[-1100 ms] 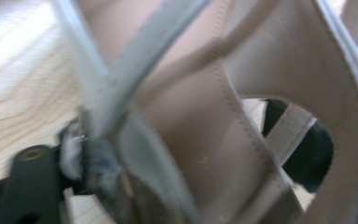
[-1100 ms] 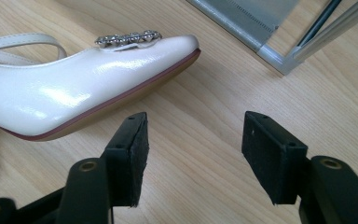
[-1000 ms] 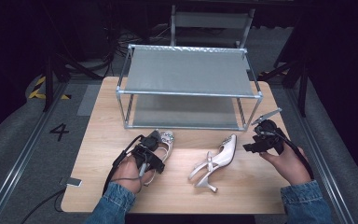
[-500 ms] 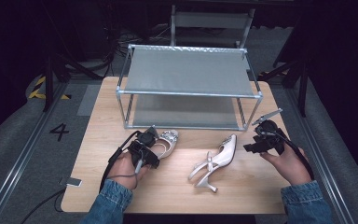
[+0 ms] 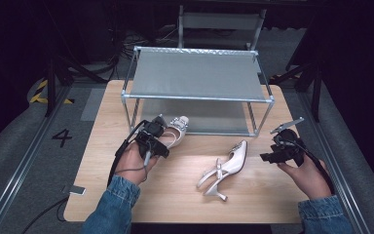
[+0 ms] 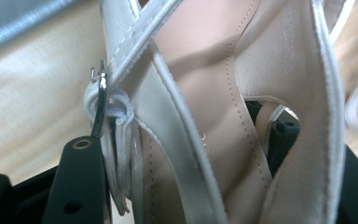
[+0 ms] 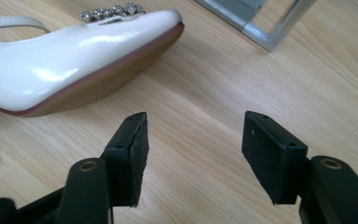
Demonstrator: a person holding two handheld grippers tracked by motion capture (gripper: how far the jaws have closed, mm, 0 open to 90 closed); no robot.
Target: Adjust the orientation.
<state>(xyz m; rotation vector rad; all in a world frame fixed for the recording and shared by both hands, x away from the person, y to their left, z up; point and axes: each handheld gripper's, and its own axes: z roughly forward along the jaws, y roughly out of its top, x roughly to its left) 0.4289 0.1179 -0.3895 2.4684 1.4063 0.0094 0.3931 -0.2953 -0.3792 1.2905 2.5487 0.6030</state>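
Shoe one (image 5: 175,130), shiny and cream, sits on the wooden table (image 5: 253,190) by the metal rack (image 5: 197,78). Up close, the left gripper (image 6: 186,158) squeezes its smooth heel end. The right gripper (image 7: 193,156) gapes, empty, beside the pointy shoe two (image 7: 74,60).

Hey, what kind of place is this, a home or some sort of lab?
Probably a recording lab or studio: a light wooden table on dark floor, surrounded by black stands and cables, with a numbered floor marking and a grey metal two-tier shoe rack as a prop.
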